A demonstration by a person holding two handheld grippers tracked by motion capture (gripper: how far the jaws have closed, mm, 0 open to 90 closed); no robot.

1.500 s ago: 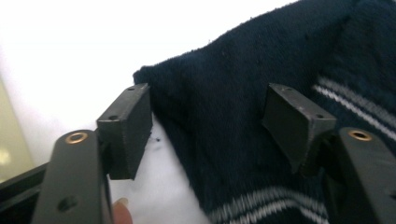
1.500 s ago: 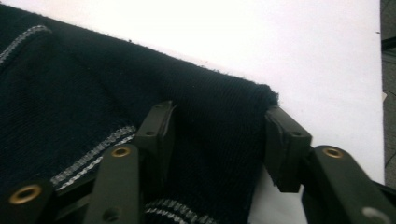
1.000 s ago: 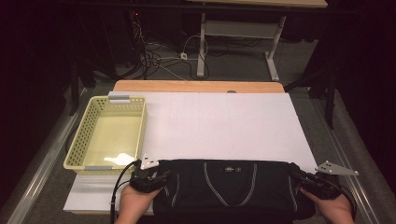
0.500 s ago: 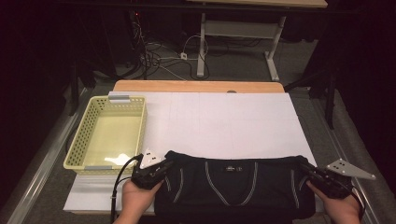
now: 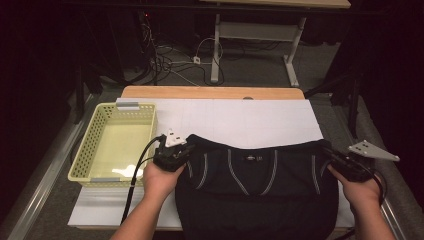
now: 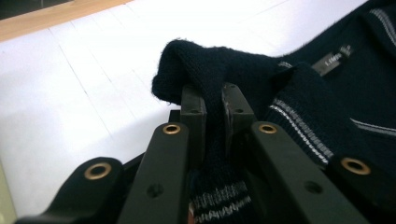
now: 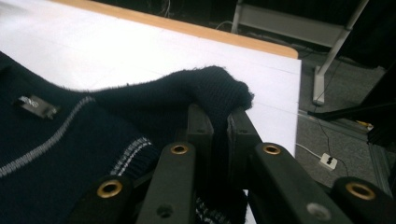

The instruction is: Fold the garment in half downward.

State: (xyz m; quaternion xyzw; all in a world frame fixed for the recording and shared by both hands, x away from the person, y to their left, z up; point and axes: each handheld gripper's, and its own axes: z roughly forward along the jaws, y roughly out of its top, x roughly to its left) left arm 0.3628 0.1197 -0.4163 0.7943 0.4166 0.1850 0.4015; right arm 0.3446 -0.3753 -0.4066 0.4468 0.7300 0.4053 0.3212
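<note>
Knitwear lies across the near half of the desk (image 5: 260, 122): a dark navy sweater (image 5: 255, 195) with pale stripes and a small woven label (image 6: 332, 59) at its neck. The left gripper (image 6: 215, 100) has its jaws clamped on a bunched fold at the sweater's left shoulder, the knit squeezed between the two black pads and rising above them; these jaws have just been closing on that fold. The right gripper (image 7: 219, 122) pinches the opposite shoulder in the same way, a hump of fabric standing over its closed jaws. In the high view both corners are held above the white desk surface, and the body of the sweater drapes towards the person. A yellow plastic basket (image 5: 92, 145) sits just left of the left gripper.
</note>
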